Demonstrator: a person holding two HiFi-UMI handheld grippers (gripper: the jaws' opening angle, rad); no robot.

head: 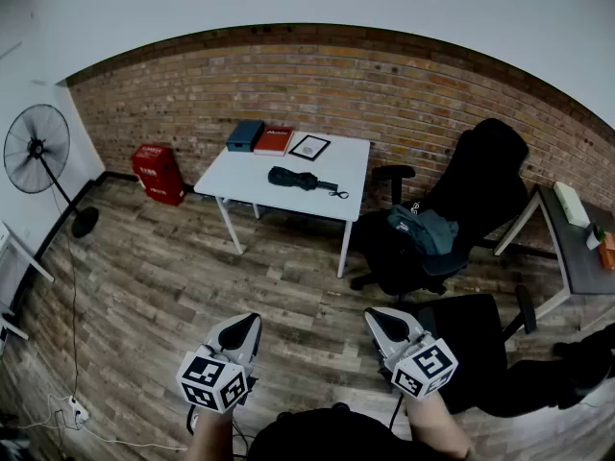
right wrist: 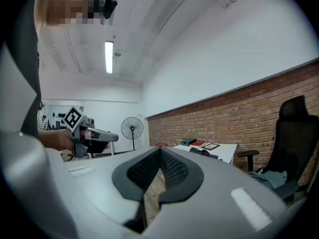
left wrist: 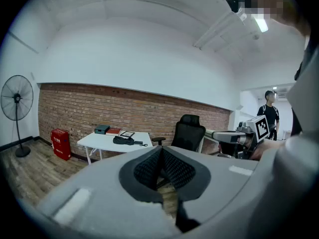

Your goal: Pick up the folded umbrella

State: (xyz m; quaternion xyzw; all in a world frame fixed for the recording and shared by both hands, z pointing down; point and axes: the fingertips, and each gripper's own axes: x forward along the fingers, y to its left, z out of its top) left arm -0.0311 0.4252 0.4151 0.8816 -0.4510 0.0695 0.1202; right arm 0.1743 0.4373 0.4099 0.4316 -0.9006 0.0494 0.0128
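Across the room, on the white table [head: 231, 176] that stands against the brick wall [head: 404, 94], the folded umbrella [head: 300, 179] lies flat near the middle of the top. Its wrist strap [head: 338, 194] trails toward the front right edge, and a blue box [head: 245, 134], a red book [head: 274, 140] and a framed picture [head: 309, 147] sit in a row behind it. Both tools are well apart from it, held low over the wooden floor [head: 144, 286]. The left gripper [head: 247, 327] has its pads pressed together with nothing between them, and the right gripper [head: 379, 319] is likewise closed and empty. By my reading the pick has not begun, and the approach comes first. The main risk is arriving with the jaws together, so that the closed tip shoves the umbrella along the smooth top or off the edge instead of straddling it. A grip that catches only the strap or loose fabric would likely let the body swing or slip. The black office chair [head: 485, 176] beside the table's right end crowds a walk-up from that side, and a careless reach could knock the picture.
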